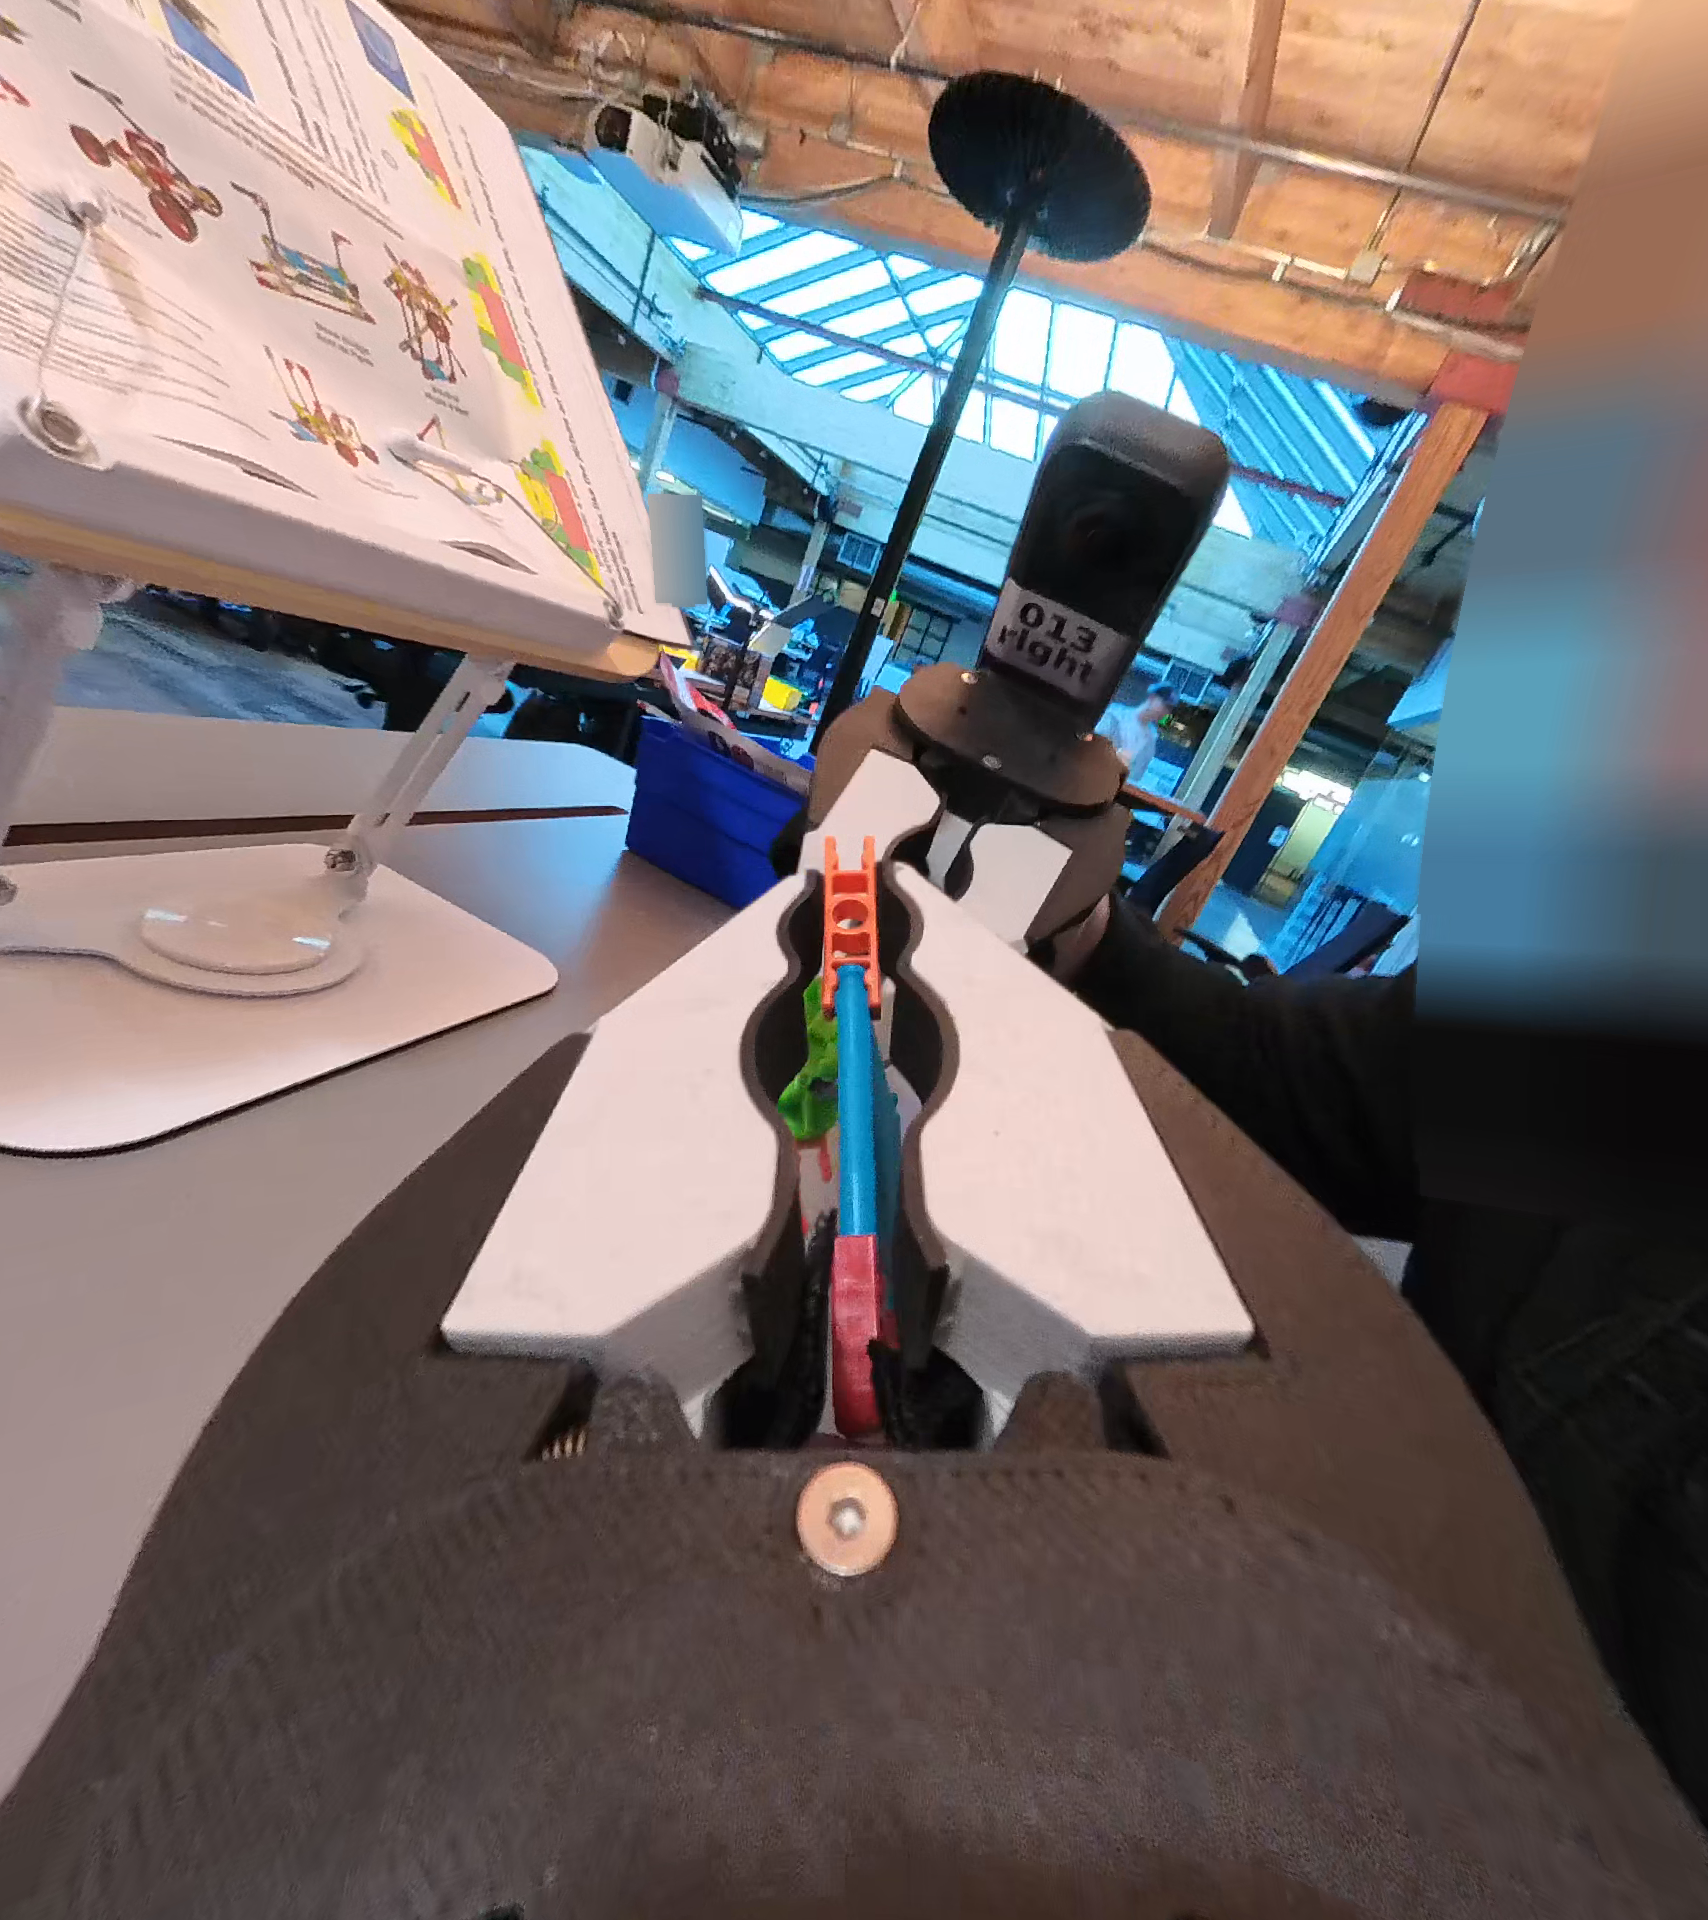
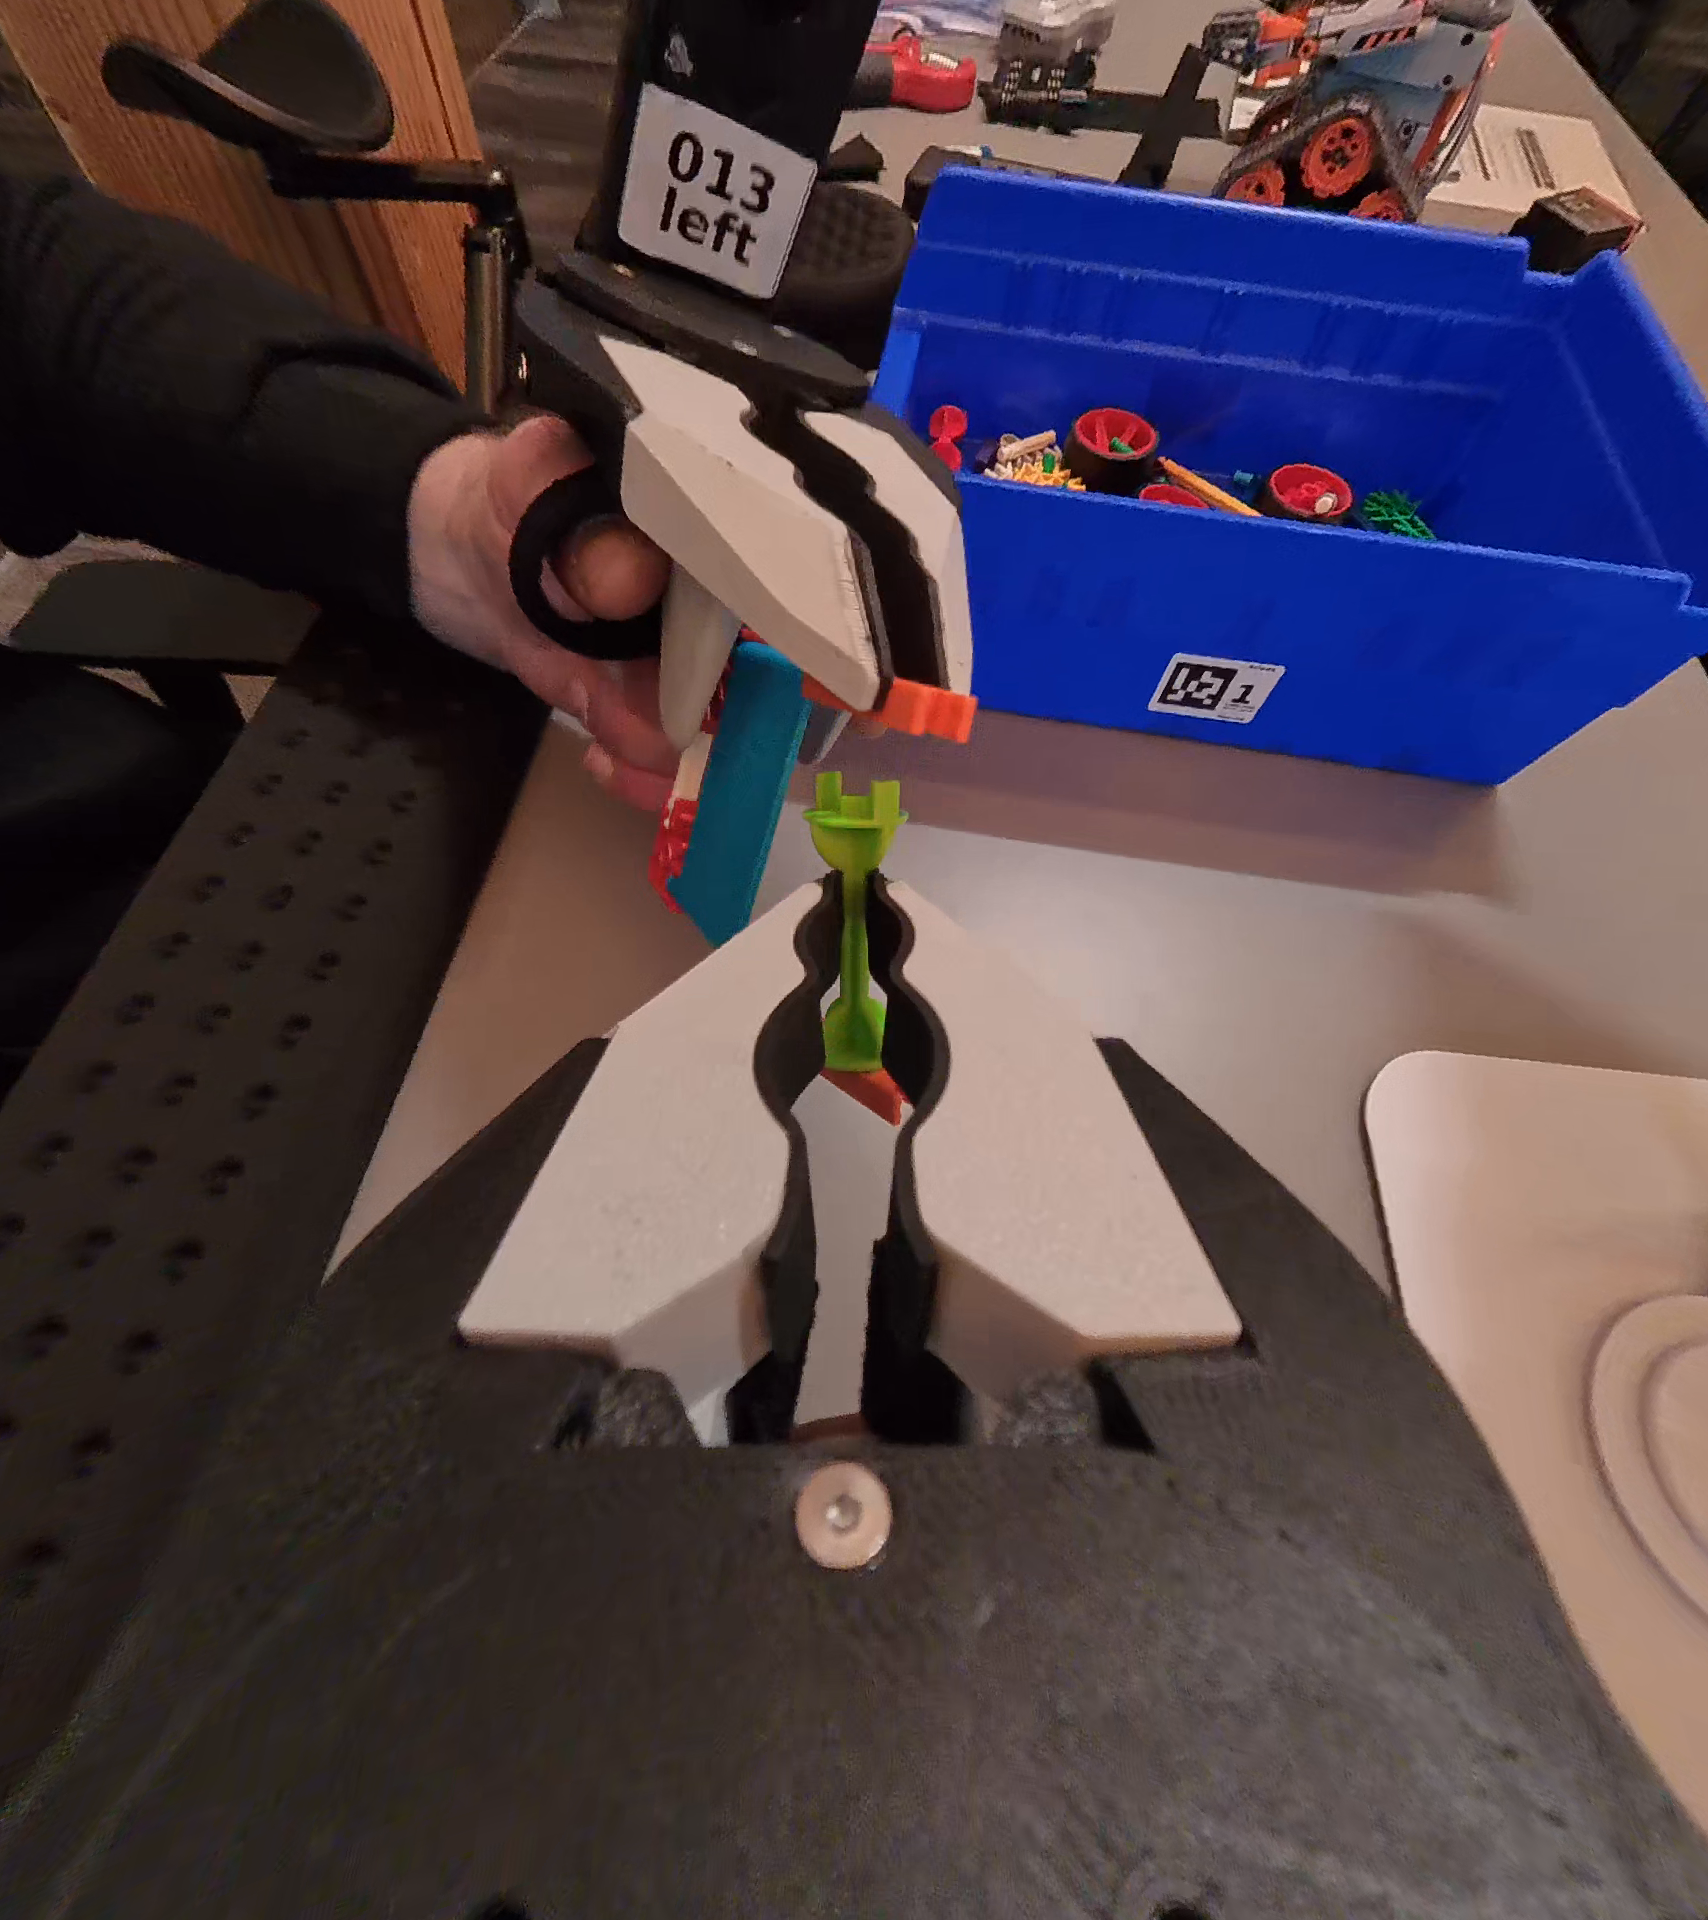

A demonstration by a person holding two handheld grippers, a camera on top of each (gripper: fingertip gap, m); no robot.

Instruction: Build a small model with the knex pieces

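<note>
My left gripper [image 1: 852, 883] is shut on a small toy assembly: a blue panel [image 1: 858, 1112] with an orange connector [image 1: 850, 920] at the tip and a red piece [image 1: 855, 1320] at the back. It also shows in the right wrist view [image 2: 891, 691], held by a hand above the table, the blue panel [image 2: 741, 790] hanging below the jaws. My right gripper [image 2: 855, 883] is shut on a green rod piece [image 2: 852, 956] whose forked head [image 2: 855, 816] points at the left gripper, a short way below the orange connector [image 2: 923, 712]. The right gripper shows behind the left one [image 1: 943, 831].
A blue bin [image 2: 1349, 623] of mixed toy parts stands behind the grippers. A white book stand [image 1: 206, 956] holds an open instruction booklet [image 1: 237, 260] at left. A built toy vehicle [image 2: 1349, 104] sits beyond the bin. A black perforated board [image 2: 154, 1039] lies at left. Spacing between my two grippers at the tips: around 4 centimetres.
</note>
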